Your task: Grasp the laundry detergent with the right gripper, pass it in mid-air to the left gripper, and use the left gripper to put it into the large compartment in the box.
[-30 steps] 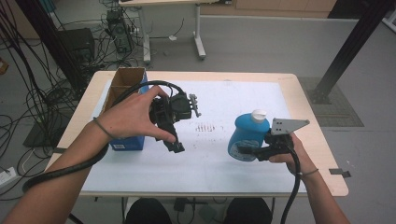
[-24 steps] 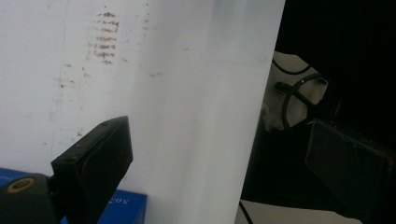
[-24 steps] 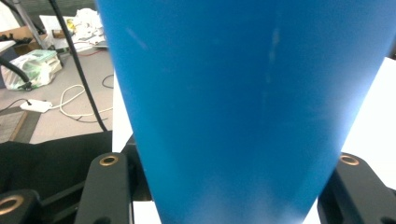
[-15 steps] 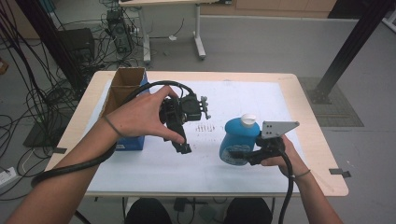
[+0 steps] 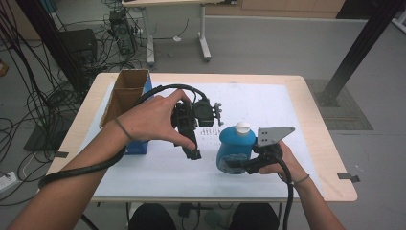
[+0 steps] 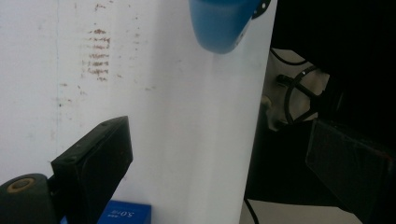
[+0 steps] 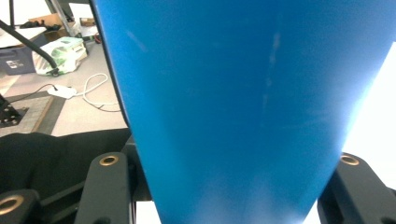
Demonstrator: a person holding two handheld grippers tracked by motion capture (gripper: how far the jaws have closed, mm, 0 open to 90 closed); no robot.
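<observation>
A blue bottle (image 5: 233, 147) with a white cap stands upright near the table's front, right of centre. My right gripper (image 5: 235, 164) is shut on its lower body. In the right gripper view the blue bottle (image 7: 243, 93) sits between the two black jaws of the right gripper (image 7: 231, 191). A hand holds my left gripper (image 5: 191, 151) above the white mat, left of the bottle, pointing down. In the left gripper view the left gripper (image 6: 219, 163) stands open with nothing between its jaws, and the bottle (image 6: 222, 23) shows at the top edge.
An open cardboard box (image 5: 125, 93) stands at the table's left, with a small blue box (image 5: 138, 146) in front of it. A white mat (image 5: 268, 103) covers the table (image 5: 330, 158). Cables and desk legs crowd the floor behind.
The right gripper has carried the bottle leftward toward the table's middle. The left gripper has drifted right, so the two are closer together.
</observation>
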